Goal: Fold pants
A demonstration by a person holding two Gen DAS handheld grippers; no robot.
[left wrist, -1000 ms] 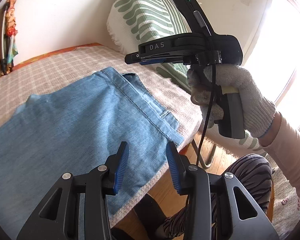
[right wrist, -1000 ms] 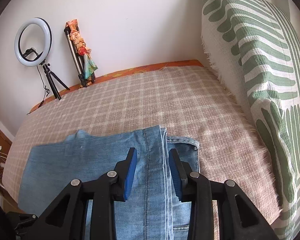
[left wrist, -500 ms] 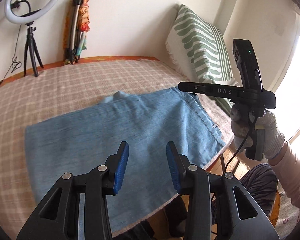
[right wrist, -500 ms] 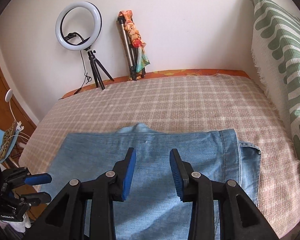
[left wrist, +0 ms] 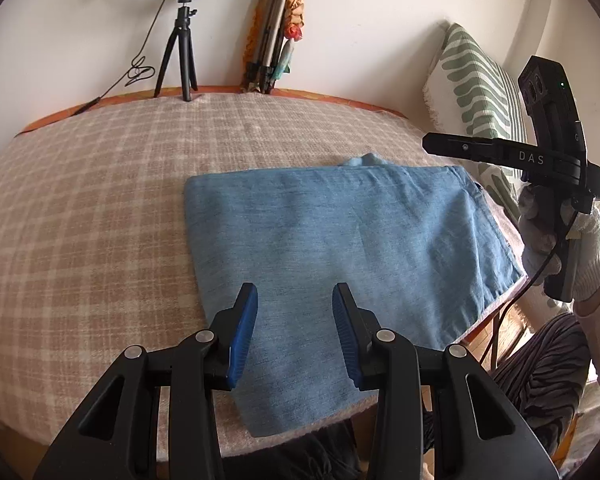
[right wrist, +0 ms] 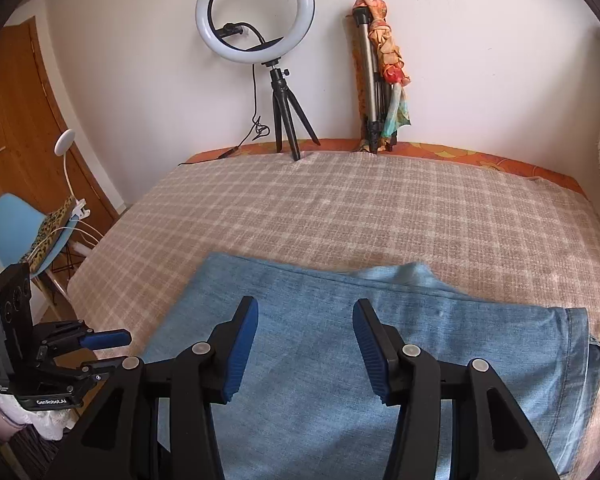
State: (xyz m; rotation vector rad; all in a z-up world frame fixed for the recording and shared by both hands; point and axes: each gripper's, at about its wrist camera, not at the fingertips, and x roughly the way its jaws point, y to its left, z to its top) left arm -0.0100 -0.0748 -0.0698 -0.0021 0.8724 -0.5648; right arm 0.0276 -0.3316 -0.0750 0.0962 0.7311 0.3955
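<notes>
Both the left gripper and right gripper, the latter's jaws just widened, hover empty-jawed above folded jeans, whose overhanging edge could slip off the bed.

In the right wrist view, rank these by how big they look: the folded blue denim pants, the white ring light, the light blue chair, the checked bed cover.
Largest to smallest as they look:
1. Beige checked bed cover
2. Folded blue denim pants
3. White ring light on its black tripod
4. Light blue plastic chair, partly cut off at the edge, so its rank below the light is unsure.
</notes>
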